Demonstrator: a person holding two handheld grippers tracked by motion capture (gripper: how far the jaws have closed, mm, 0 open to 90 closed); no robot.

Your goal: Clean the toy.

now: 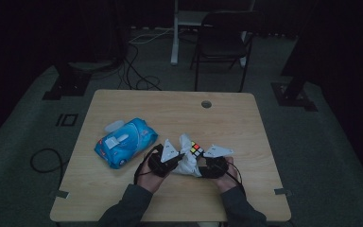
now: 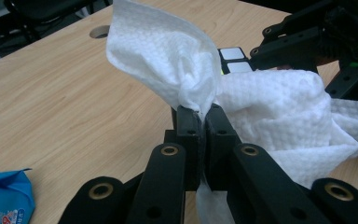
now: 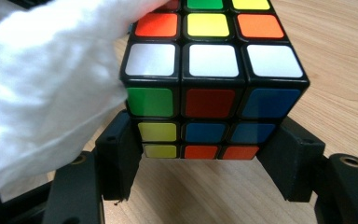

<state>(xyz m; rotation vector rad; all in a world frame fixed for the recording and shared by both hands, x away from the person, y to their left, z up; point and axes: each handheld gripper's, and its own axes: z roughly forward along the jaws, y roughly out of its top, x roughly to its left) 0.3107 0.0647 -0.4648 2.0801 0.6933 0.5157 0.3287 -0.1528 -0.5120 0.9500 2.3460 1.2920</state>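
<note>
A scrambled puzzle cube (image 3: 209, 79) with coloured stickers sits between the jaws of my right gripper (image 3: 203, 154), which is shut on its lower sides. A white wet wipe (image 2: 177, 60) is pinched in my left gripper (image 2: 204, 116), whose jaws are pressed together on a bunched fold. The wipe drapes against the cube's left face (image 3: 46, 88). In the high view both grippers meet near the table's front middle, left gripper (image 1: 177, 158), right gripper (image 1: 203, 158), with the cube (image 1: 196, 149) and the wipe (image 1: 187, 161) between them.
A blue pack of wet wipes (image 1: 124, 142) lies on the wooden table (image 1: 170, 109) to the left of my hands. A cable hole (image 1: 206, 104) sits near the far edge. A dark chair (image 1: 222, 42) stands beyond the table.
</note>
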